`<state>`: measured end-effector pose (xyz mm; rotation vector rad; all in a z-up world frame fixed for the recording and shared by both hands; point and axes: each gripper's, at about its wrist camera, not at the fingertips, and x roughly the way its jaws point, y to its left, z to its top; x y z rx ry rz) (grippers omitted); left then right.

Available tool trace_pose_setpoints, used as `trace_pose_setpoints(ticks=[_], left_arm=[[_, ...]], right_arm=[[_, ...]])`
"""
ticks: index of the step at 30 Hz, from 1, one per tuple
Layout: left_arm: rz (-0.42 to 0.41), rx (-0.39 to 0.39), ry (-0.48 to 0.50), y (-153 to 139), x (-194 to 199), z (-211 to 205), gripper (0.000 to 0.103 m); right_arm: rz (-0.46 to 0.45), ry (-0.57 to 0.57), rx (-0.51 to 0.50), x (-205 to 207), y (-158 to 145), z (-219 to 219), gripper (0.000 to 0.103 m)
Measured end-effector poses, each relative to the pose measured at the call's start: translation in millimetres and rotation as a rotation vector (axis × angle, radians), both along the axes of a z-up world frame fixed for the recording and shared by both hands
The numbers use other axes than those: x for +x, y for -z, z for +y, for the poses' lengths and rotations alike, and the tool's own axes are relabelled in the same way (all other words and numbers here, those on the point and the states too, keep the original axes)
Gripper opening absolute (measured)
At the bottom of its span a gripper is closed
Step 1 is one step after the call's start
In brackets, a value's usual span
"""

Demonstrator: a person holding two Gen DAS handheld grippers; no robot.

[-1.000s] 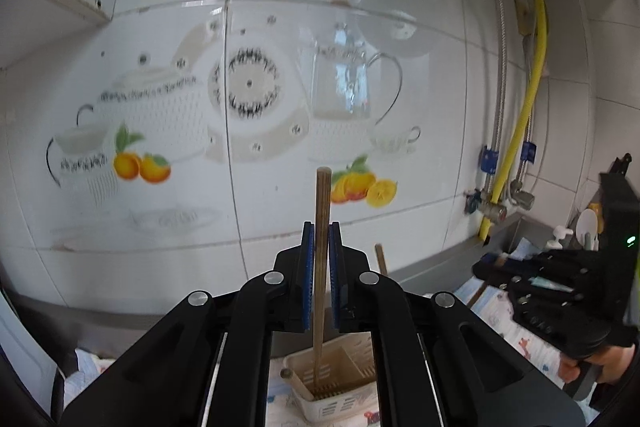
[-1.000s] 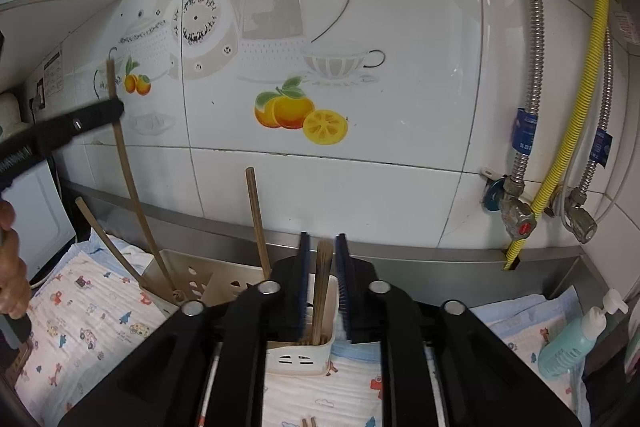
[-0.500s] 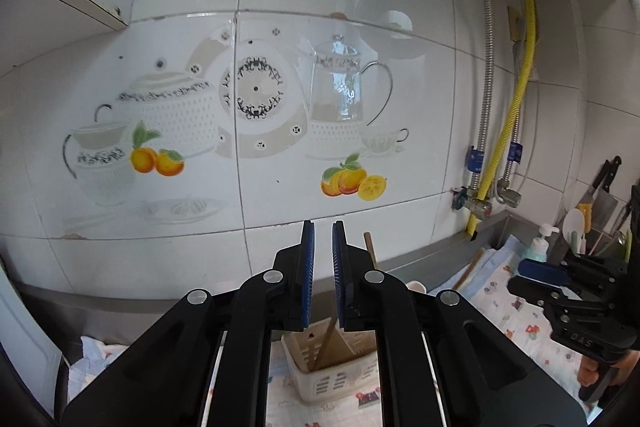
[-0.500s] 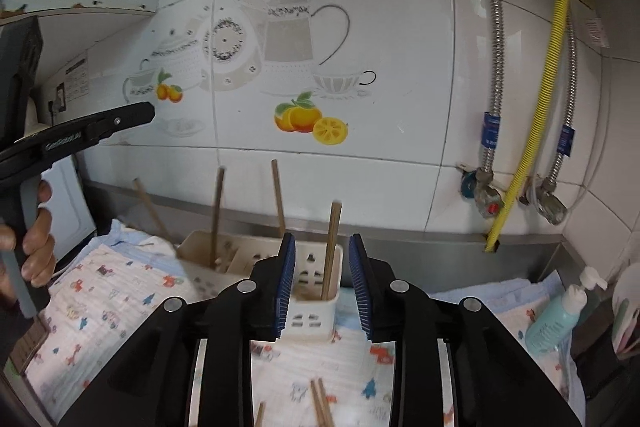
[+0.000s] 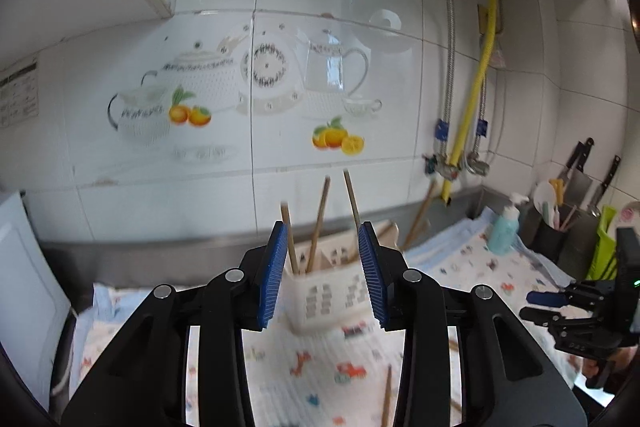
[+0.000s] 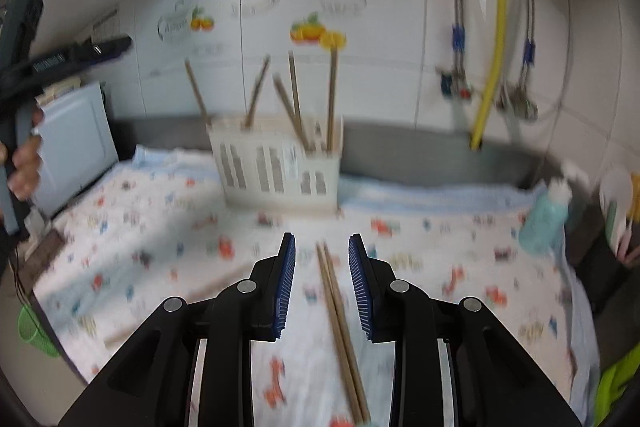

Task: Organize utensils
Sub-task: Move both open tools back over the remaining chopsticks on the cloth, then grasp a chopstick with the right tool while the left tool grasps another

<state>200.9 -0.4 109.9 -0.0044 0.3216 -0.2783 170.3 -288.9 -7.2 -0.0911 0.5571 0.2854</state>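
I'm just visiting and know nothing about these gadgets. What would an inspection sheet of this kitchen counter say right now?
Surface: counter covered by a printed cloth.
Job's things: white utensil holder standing upright on the cloth, several chopsticks leaning in it; a pair of chopsticks lying flat on the cloth; at least one more lies to the left.
Clutter: teal soap bottle, a cup of utensils and knives at the right.
Grippers: left gripper open, empty; right gripper open, above the lying pair.
Cables: yellow hose and braided metal hoses on the wall.
Surroundings: white tiles with a teapot and fruit decal.
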Motion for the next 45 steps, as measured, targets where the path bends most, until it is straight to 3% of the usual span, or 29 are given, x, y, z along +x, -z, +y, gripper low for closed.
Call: trace_pose_setpoints(ticks=[7,16,24,38,45], left_arm=[[0.071,-0.031,-0.007,39.2,-32.1,13.6,0.039],[0.188,-0.053,-0.055,93.7,-57.0,29.5,0.039],[0.261,-0.071,-0.093,122.2,-66.2,44.9,0.039],[0.347,-0.079,-0.077,158.1,-76.9,42.9,0.039],[0.376,-0.098,-0.060,169.9,-82.2,40.3,0.039]], right_arm=[[0.128,-0.025,-0.050,-18.0,61.3,-12.6,0.027],[0.196,-0.067,-0.099,-11.0,98.6,-11.4,0.027],[0.235,-0.075,-0.107,-1.1,113.8,-13.8,0.027],[0.243,-0.074,-0.111,-6.2,117.4,-18.4,0.027],[0.256,-0.063,-0.081,-7.5,121.4,-23.0,0.018]])
